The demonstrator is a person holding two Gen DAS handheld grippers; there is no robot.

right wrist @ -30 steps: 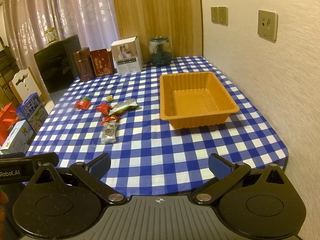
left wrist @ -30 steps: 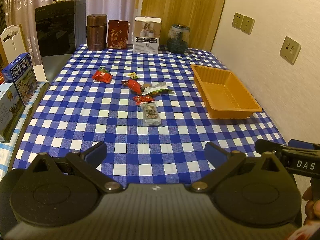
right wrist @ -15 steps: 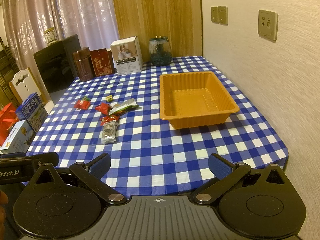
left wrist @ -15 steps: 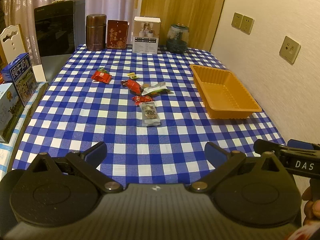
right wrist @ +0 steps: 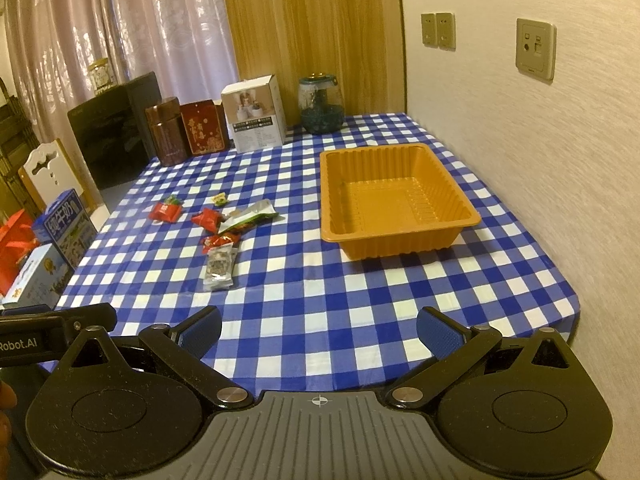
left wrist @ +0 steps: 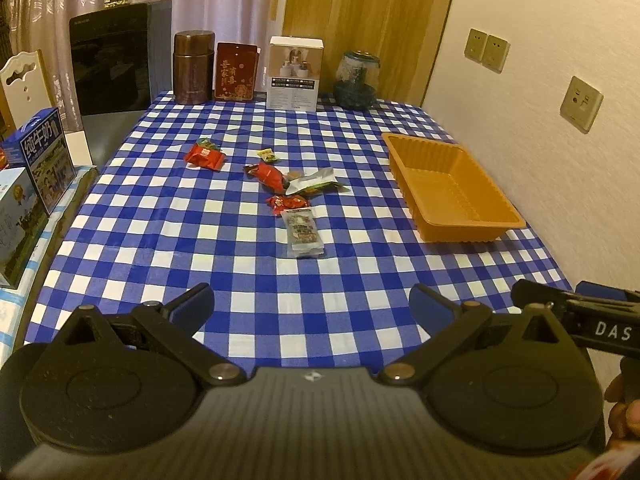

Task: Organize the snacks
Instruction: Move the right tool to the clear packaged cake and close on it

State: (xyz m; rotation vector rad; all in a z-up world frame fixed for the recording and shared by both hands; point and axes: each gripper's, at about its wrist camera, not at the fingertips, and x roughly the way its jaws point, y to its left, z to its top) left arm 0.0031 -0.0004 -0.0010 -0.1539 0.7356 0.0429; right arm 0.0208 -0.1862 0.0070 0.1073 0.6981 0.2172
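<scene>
Nearest the left wrist camera, the left gripper (left wrist: 312,306) hangs over the near edge of the blue-and-white checked tablecloth (left wrist: 160,240) with its blue-padded fingers spread wide and nothing between them; the right gripper (right wrist: 318,328) is spread just as wide and holds nothing either. Each camera catches what the other cannot: the left view shows the side of the right tool at its right border, and the right view shows the left tool at its left border. Beyond the fingers lies a clear snack packet (left wrist: 303,232), and touching its far end a small red candy (left wrist: 287,202). Further on a silver-and-green pouch (left wrist: 314,182) lies against a red wrapped snack (left wrist: 269,173), with a small yellow candy (left wrist: 268,155) behind them and a red packet (left wrist: 205,156) off to the left, apart from the rest. The orange tray (right wrist: 404,236) sits well to the right of the snacks, near the wall; the right view looks down into its ribbed floor, with no snack in it, while the left view shows it more from the side. At the far edge stand a brown canister (left wrist: 193,66), a red box (left wrist: 236,71), a white box (left wrist: 295,73) and a glass jar (left wrist: 356,80).
</scene>
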